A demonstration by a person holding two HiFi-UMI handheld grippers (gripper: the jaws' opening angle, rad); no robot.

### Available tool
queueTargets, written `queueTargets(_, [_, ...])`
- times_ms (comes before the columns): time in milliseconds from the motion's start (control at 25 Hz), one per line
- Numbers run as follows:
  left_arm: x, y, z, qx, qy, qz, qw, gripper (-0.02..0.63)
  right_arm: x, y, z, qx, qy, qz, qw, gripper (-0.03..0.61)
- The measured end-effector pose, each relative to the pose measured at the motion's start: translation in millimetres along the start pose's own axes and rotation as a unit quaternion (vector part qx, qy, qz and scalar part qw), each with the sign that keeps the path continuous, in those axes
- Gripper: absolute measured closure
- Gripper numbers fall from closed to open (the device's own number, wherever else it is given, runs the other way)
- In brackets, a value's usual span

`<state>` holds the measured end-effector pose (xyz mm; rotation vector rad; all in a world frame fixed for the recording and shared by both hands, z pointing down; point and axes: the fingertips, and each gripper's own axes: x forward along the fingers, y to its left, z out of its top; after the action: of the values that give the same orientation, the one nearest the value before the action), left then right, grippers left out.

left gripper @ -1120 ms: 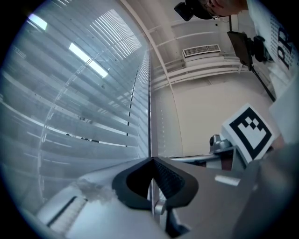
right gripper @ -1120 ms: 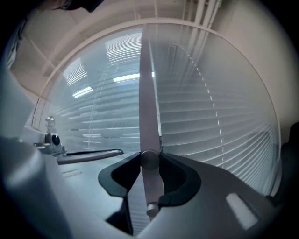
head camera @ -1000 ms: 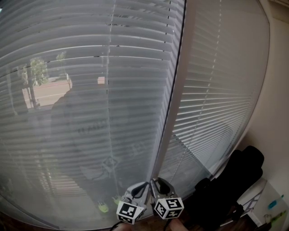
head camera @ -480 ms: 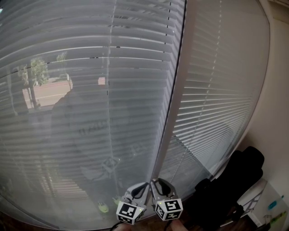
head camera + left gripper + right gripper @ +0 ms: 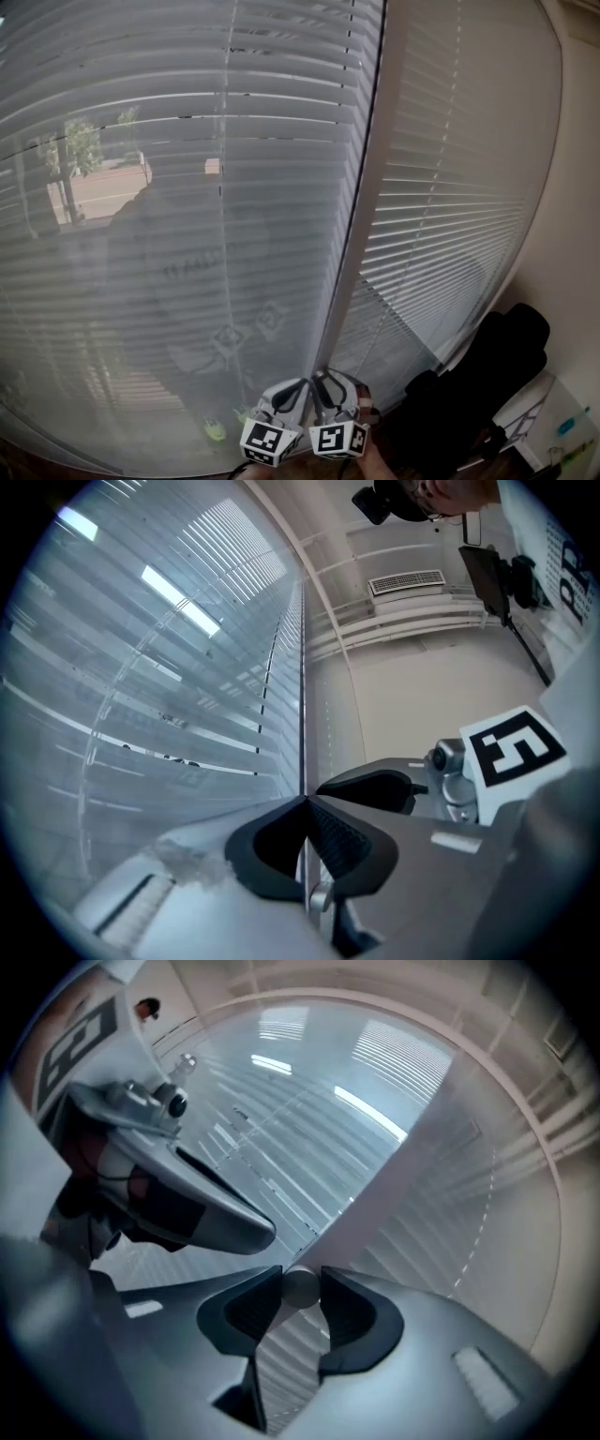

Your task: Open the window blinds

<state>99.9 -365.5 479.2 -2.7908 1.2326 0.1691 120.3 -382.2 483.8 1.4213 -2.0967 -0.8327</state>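
**2 grippers on 1 blind wand**

The wand (image 5: pixel 300 1290) hangs upright by the post between the 2 blinds (image 5: pixel 187 187), straight ahead of us, so any twist goes about its long axis. Our right gripper (image 5: pixel 323 380) clamps the round rod between its pads. Our left gripper (image 5: pixel 306 808), just beside it, appears pinched shut on the same wand.

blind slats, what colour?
Plain white blind slats, horizontal, no pattern. Shows best in the head view.
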Motion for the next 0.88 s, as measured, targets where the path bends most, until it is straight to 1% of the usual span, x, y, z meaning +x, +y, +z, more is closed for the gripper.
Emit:
queueTargets(40, [0.1,-0.2,-1.7,0.0,0.001,0.0,1.0,0.623,0.4,0.7,-0.2,-0.016,0.0,-0.002,1.0,0.442])
queueTargets(80, [0.0,-0.3,-3.0,-0.001,0.001,0.0,1.0,0.623,0.3,1.2,-0.2,-0.02,-0.001,-0.003,1.0,0.442])
queueTargets(200, [-0.1,-0.9,0.2,-0.007,-0.003,0.001,1.0,0.623,-0.4,1.4,0.2,-0.013,-0.007,-0.002,1.0,0.443])
queueTargets(360, [-0.4,-0.3,-5.1,0.002,0.001,0.001,1.0,0.623,-0.7,1.0,0.0,0.002,-0.011,-0.001,1.0,0.445])
queueTargets(640, [0.2,-0.8,-3.4,0.002,0.0,0.002,1.0,0.623,-0.8,-3.2,-1.8,0.099,-0.019,0.001,0.995,0.445])
queueTargets(760, [0.3,-0.3,-5.7,0.003,0.002,0.001,1.0,0.623,-0.4,-5.5,-3.2,0.155,-0.024,0.003,0.988,0.445])
queueTargets(880, [-0.8,0.0,0.7,0.0,0.002,0.005,1.0,0.623,-1.3,-6.6,-2.7,0.188,-0.024,0.003,0.982,0.445])
